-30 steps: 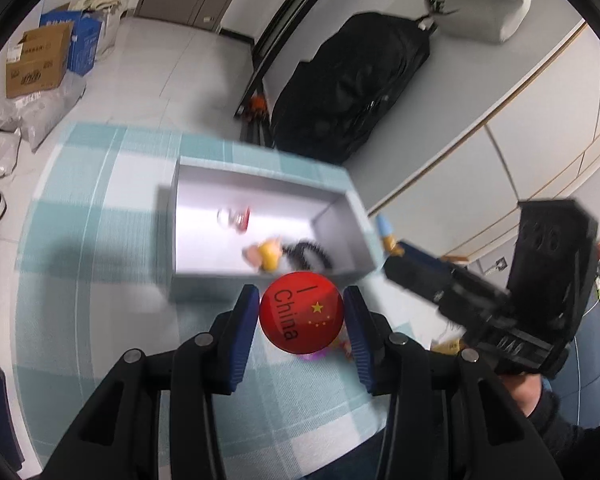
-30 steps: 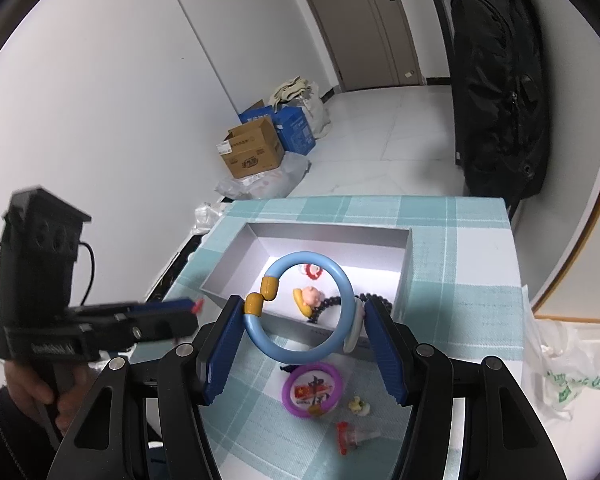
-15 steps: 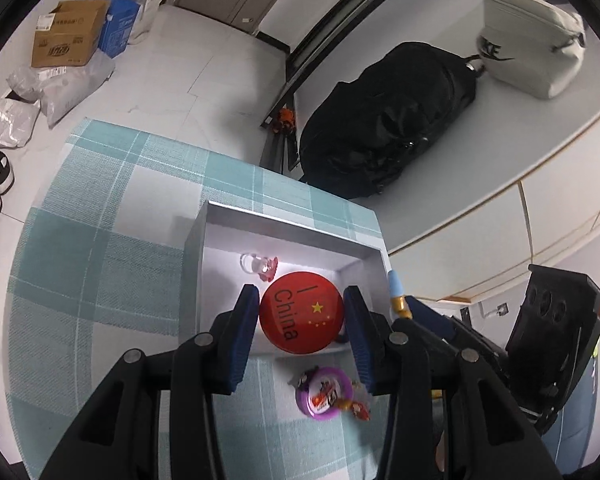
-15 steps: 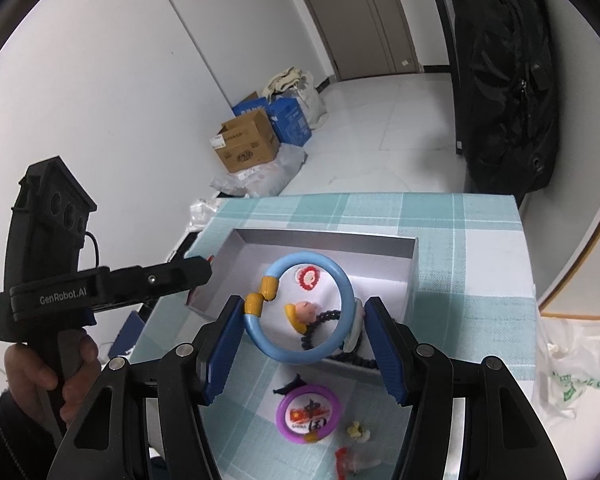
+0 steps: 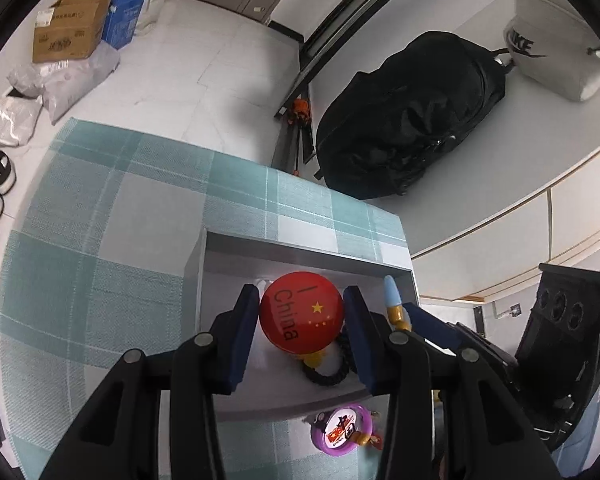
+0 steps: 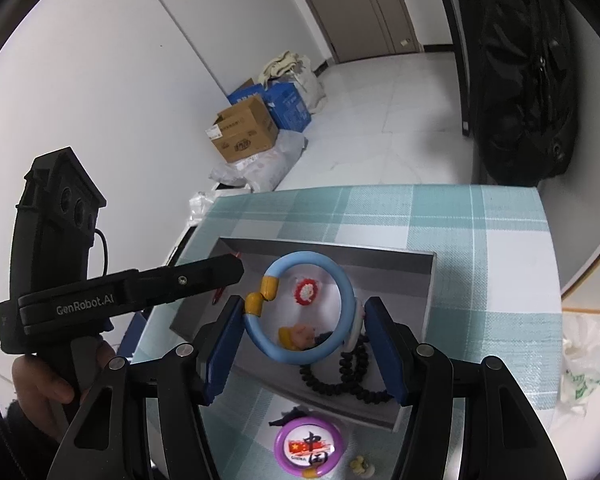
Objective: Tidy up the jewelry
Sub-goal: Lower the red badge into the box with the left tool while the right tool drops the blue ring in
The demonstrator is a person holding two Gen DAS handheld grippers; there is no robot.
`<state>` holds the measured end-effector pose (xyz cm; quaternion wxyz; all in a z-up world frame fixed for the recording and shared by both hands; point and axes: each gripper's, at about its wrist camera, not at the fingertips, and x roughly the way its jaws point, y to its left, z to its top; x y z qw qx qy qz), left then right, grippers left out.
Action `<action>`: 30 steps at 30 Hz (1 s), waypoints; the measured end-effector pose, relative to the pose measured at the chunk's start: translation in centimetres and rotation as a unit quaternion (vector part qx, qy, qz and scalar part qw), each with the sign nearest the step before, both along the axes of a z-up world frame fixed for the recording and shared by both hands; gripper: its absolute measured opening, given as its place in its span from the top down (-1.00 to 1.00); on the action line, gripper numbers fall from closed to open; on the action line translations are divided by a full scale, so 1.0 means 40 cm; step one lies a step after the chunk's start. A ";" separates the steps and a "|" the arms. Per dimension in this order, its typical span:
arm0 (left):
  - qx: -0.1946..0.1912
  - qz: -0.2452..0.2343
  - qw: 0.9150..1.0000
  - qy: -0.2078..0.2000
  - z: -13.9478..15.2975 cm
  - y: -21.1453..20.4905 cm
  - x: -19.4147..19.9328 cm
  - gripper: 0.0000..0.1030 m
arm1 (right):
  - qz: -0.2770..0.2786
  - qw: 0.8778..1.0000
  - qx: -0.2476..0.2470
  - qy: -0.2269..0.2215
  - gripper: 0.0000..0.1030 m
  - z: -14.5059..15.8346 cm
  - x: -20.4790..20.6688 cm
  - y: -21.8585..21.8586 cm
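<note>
The left gripper (image 5: 301,320) squeezes a round red badge (image 5: 301,317) that says "China", and holds it over the open grey box (image 5: 308,254). The right gripper (image 6: 302,334) pinches a blue ring bracelet (image 6: 342,286) with yellow ends, also above the box. Inside the box lie a black bead bracelet (image 6: 342,376), a small red and white flower pin (image 6: 307,290) and a little yellow and pink charm (image 6: 296,336). The two grippers crowd the box, so much of its floor is hidden. On the checked green cloth (image 5: 100,264) just in front of the box sits a purple badge (image 6: 309,449), with a tiny yellow charm (image 6: 362,467) near it. Past the table stand a big black bag (image 5: 404,120), a white bag (image 5: 556,60) and some cardboard boxes (image 6: 246,132) on the floor.
</note>
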<state>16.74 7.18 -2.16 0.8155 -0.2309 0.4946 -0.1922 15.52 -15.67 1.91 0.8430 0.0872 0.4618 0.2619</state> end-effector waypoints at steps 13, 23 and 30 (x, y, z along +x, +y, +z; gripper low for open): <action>0.007 -0.006 1.000 0.004 -0.004 -0.021 0.015 0.27 | 0.004 1.000 0.013 0.018 -0.17 -0.013 0.010 -0.012; -0.012 0.012 1.000 0.015 -0.007 -0.005 0.011 0.25 | 0.020 1.000 -0.002 -0.006 -0.19 0.002 -0.013 0.005; -0.016 0.005 1.000 0.004 0.018 -0.012 -0.005 -0.06 | 0.024 0.998 -0.032 -0.039 -0.32 0.014 -0.038 0.010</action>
